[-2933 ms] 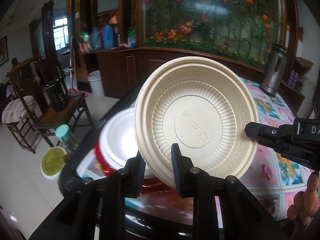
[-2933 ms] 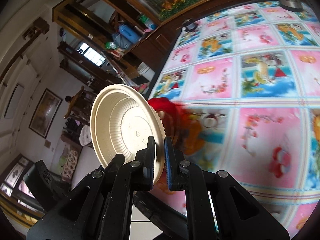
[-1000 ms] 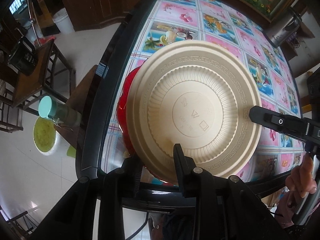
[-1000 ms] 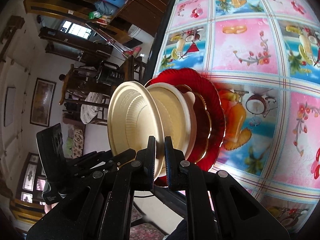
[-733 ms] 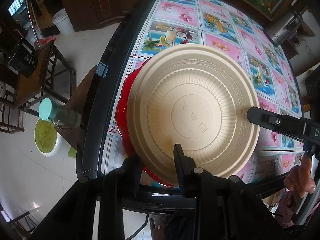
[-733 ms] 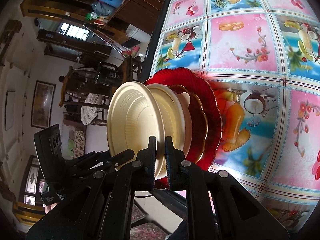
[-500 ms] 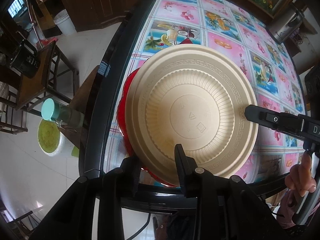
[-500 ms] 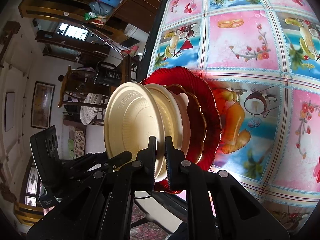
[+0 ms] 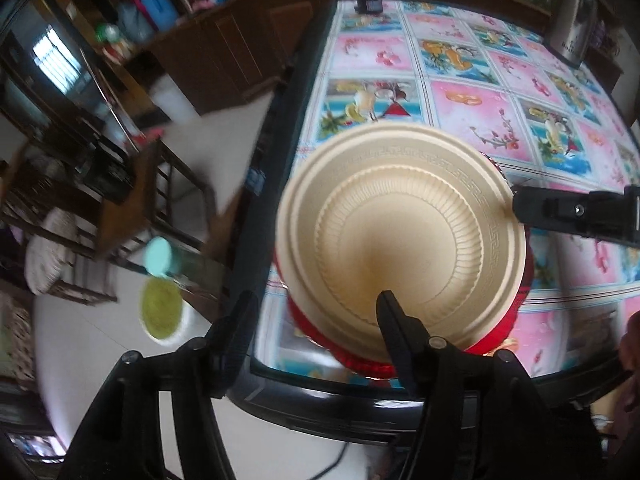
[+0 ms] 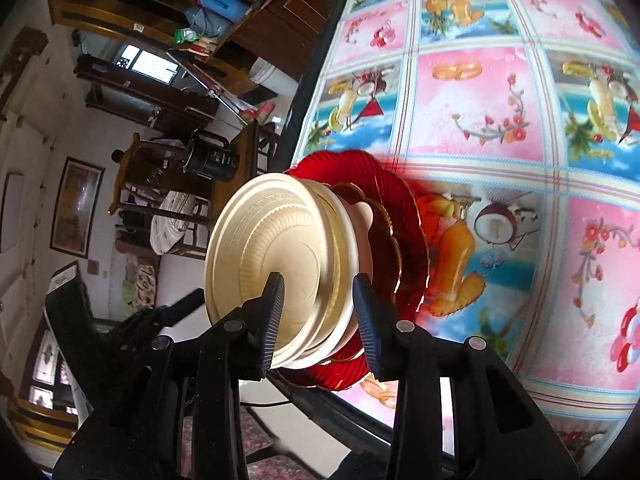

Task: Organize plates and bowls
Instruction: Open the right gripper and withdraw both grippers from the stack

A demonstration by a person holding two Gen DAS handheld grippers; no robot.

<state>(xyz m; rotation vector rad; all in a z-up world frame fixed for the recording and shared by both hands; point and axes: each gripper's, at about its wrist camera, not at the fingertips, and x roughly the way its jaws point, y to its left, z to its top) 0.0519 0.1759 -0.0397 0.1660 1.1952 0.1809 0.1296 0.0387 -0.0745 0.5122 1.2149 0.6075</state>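
Note:
A beige ribbed plate (image 9: 400, 236) lies upside down on top of a stack near the table's left edge. The stack holds a white plate (image 10: 352, 280), a dark red scalloped plate (image 10: 384, 248) and a large red plate (image 10: 412, 216) at the bottom. My left gripper (image 9: 316, 308) is open, its fingers spread at the plate's near rim. My right gripper (image 10: 318, 292) is open, its jaws standing either side of the stack's rim without touching. The right gripper also shows in the left wrist view (image 9: 516, 204), at the plate's right rim.
The stack sits on a table (image 9: 500, 92) with a pink and blue picture cloth and a dark edge (image 9: 272, 184). A steel flask (image 9: 568, 28) stands at the far right. Chairs (image 9: 132, 200), a bottle with a teal cap (image 9: 160, 256) and a green bowl (image 9: 160, 312) are beside the table.
Both grippers have opened and let go of the beige plate, which now rests on the stack. The left gripper has drawn back and tilted up, with motion blur.

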